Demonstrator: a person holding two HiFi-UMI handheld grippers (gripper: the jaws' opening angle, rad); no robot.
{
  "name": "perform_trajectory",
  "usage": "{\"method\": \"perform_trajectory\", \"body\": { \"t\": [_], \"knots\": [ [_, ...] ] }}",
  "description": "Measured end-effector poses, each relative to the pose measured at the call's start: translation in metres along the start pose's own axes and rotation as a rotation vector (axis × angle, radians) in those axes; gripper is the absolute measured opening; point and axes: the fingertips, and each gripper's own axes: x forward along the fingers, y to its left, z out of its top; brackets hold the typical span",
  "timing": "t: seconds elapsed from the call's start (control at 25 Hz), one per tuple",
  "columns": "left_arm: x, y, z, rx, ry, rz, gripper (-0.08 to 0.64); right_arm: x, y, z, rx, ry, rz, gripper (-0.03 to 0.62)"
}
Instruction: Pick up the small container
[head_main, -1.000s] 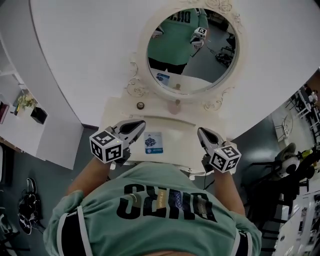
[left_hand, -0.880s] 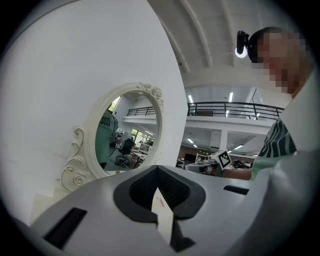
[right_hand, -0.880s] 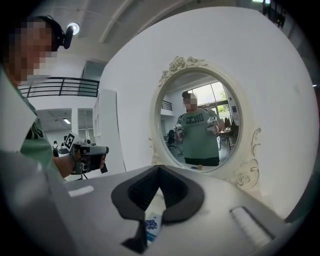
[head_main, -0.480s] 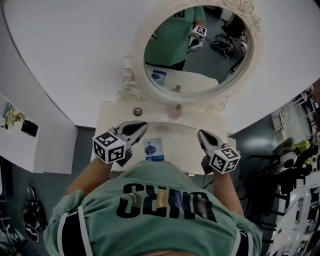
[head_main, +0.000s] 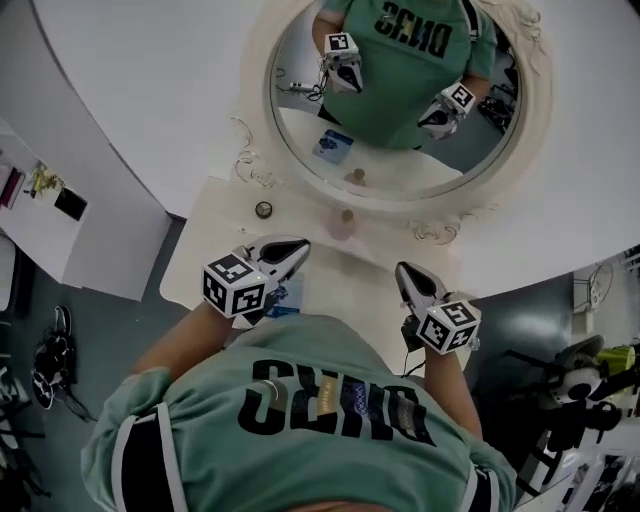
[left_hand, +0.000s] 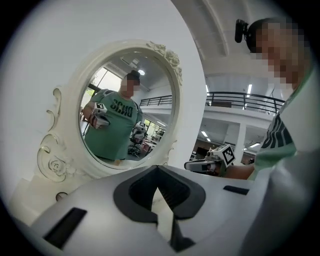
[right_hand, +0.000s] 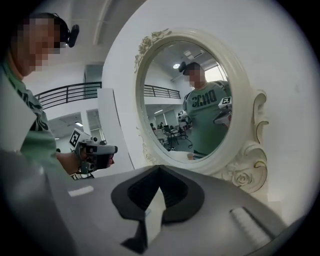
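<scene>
On the white dressing table (head_main: 368, 268), a small pinkish container (head_main: 343, 222) stands at the foot of the oval mirror (head_main: 300, 160). A small round dark-lidded jar (head_main: 264, 209) sits to its left. My left gripper (head_main: 296, 245) is held above the table's near left part, short of both containers, with its jaws shut and empty. It partly covers a blue card (head_main: 284, 298). My right gripper (head_main: 403, 270) hovers over the near right part, also shut and empty. In the left gripper view the left gripper (left_hand: 158, 169) points at the mirror. In the right gripper view the right gripper (right_hand: 159, 169) does too.
The mirror's carved frame (right_hand: 250, 172) rises right behind the containers. A white shelf unit (head_main: 60, 215) stands to the left, with shoes (head_main: 48, 362) on the floor below. Chairs and gear (head_main: 590, 385) crowd the lower right. My own torso overhangs the table's near edge.
The head view has swung so the mirror now reflects the person's front and both grippers. The left gripper has edged forward over the blue card. Both jaws stay shut.
</scene>
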Motion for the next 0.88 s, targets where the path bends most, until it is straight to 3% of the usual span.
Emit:
{"method": "perform_trajectory", "body": {
  "t": [0.2, 0.48, 0.88],
  "knots": [
    [0.034, -0.014, -0.003, 0.018, 0.001, 0.071, 0.002, 0.002, -0.035, -0.007, 0.007, 0.000, 0.061, 0.009],
    [0.038, 0.014, 0.003, 0.018, -0.015, 0.066, 0.002, 0.026, -0.032, 0.006, -0.009, -0.026, 0.062, 0.009],
    [0.062, 0.048, -0.015, 0.079, 0.071, -0.001, 0.145, 0.041, -0.029, 0.004, 0.005, -0.011, 0.008, 0.009]
  ]
}}
